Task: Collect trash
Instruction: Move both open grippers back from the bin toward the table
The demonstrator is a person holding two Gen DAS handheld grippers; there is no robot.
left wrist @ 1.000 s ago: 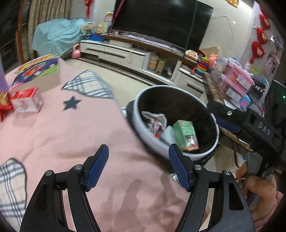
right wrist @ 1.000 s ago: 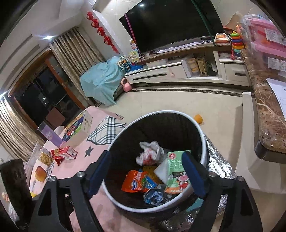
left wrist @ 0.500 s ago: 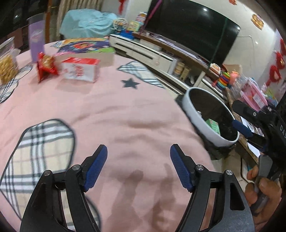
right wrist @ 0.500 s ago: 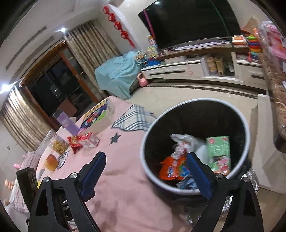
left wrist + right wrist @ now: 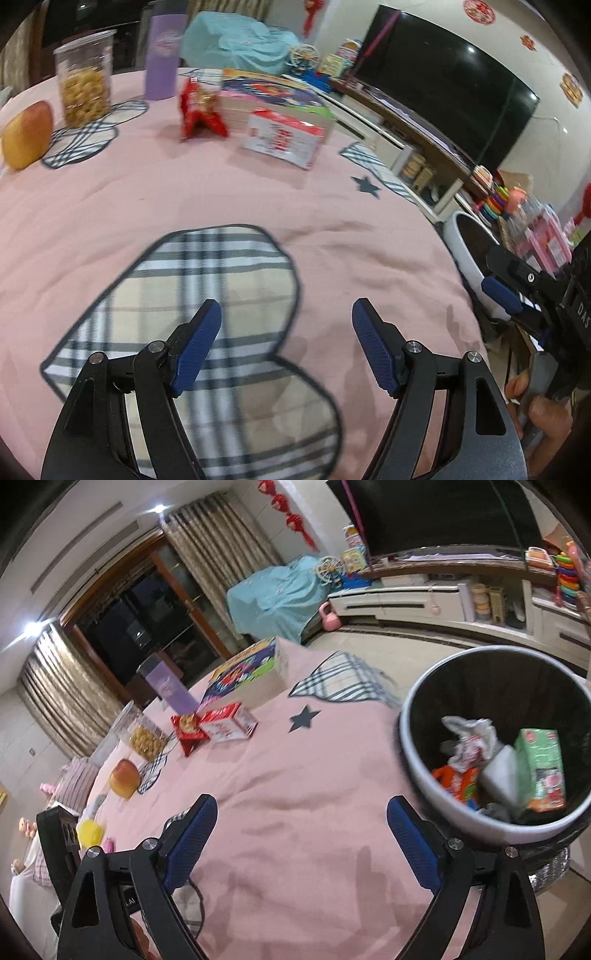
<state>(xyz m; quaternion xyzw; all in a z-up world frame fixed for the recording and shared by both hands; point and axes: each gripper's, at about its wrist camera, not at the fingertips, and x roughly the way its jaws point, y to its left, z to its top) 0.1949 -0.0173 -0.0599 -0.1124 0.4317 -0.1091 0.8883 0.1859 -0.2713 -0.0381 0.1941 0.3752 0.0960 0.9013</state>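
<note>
I am looking at a matt pink cloth table cover (image 5: 229, 192) with plaid patches, softly creased. A crinkly red foil wrapper (image 5: 199, 110) is glinting beside a glossy red-and-white cardboard carton (image 5: 284, 138). The white-rimmed round plastic bin (image 5: 476, 823) is looking smooth; my left gripper (image 5: 286, 332) pads are showing ribbed blue rubber.

Both wrist views angled down, close over pink tablecloth (image 5: 184, 206); share bin (image 5: 417, 760), red-white carton (image 5: 284, 138).

place: home living room | signs: television (image 5: 439, 85), curtains (image 5: 218, 550), toys (image 5: 567, 576)
</note>
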